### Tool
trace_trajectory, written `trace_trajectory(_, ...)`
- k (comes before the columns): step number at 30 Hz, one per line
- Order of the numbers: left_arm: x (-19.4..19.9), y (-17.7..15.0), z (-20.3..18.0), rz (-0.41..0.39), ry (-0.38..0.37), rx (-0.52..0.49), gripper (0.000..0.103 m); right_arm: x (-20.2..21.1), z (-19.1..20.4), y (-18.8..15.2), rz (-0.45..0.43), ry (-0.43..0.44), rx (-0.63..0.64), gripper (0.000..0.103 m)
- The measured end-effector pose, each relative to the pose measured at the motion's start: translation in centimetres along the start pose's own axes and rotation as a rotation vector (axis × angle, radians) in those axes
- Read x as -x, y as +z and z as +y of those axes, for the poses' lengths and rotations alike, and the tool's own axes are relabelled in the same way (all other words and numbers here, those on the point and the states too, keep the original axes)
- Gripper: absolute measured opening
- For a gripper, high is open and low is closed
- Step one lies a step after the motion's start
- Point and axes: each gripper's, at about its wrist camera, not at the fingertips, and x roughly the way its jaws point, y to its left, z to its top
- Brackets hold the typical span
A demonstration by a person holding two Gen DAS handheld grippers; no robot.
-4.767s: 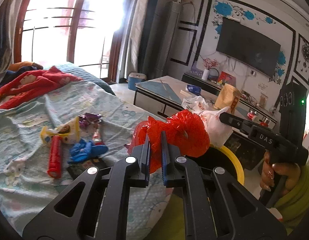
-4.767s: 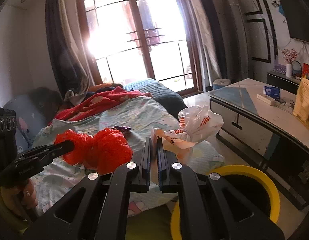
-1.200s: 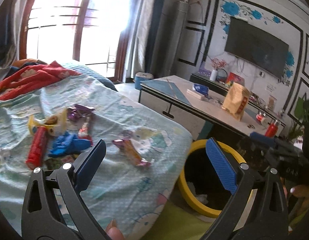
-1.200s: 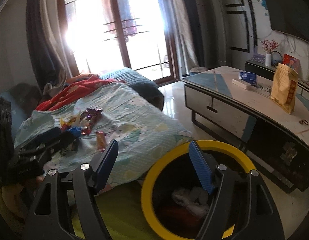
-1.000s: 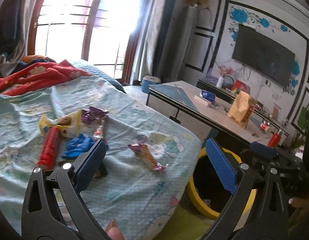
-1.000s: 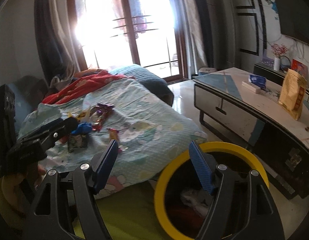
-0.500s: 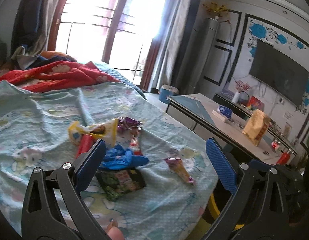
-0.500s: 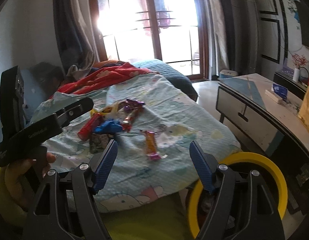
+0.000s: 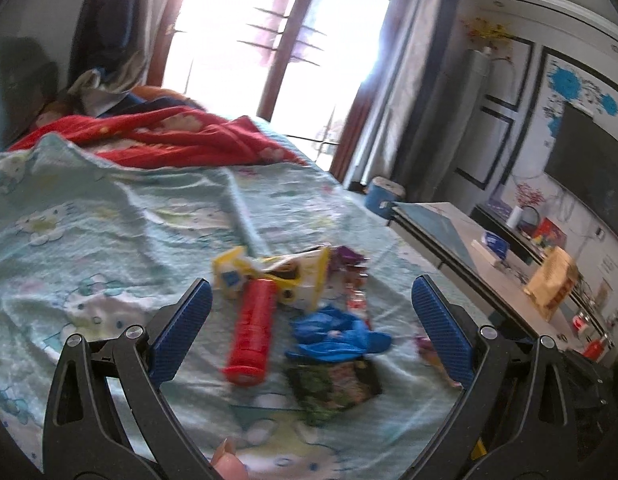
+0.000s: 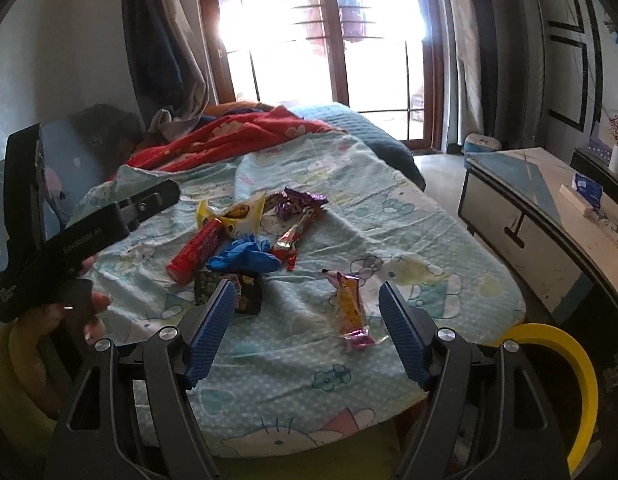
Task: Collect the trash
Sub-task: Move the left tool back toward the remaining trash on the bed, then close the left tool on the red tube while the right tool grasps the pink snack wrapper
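Note:
Trash lies scattered on a pale green bedspread (image 9: 89, 240) (image 10: 389, 208). A red tube (image 9: 253, 330) (image 10: 195, 250), a blue crumpled glove (image 9: 335, 334) (image 10: 245, 258), a yellow wrapper (image 9: 277, 270) (image 10: 233, 212), a dark snack packet (image 9: 333, 384) (image 10: 245, 290) and a purple wrapper (image 10: 299, 202) form one cluster. An orange candy wrapper (image 10: 351, 308) lies apart, nearer the bed's edge. My left gripper (image 9: 311, 330) is open above the cluster, holding nothing. My right gripper (image 10: 307, 328) is open and empty, short of the orange wrapper. The left gripper's body (image 10: 81, 236) shows at left in the right wrist view.
A yellow-rimmed black bin (image 10: 569, 364) stands on the floor at the bed's corner. A low table (image 10: 549, 216) (image 9: 489, 256) runs along the right. A red blanket (image 9: 169, 136) is heaped at the bed's far end, below a bright window.
Both grippers swung left from the bin toward the bed. The trash cluster now sits between the left jaws in view, and the bin has slid to the right edge. Both stayed open.

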Motion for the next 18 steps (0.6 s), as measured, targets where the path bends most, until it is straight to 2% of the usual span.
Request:
trace_trajectory(8, -2.3, -0.8, 3.2, 0.092, 0.057, 0.059, 0.092, -4.3, -1.0, -0.6, 0.088, -0.033, -0.017, 0.072)
trace_trajectory(14, -4.1, -2.0, 4.2, 0.173, 0.043, 0.093, 0.077, -6.6, -2.2, -1.5, 0.140, -0.036, -0.059, 0.071)
trace_trajectory(15, -4.3, -2.2, 4.3, 0.180, 0.040, 0.097, 0.073, -6.9, -2.3, -1.7, 0.147, -0.034, -0.066, 0.069)
trace_trajectory(18, -4.8, -2.6, 4.5, 0.207, 0.032, 0.112, 0.069, -7.5, -2.7, -2.1, 0.166, -0.027, -0.081, 0.060)
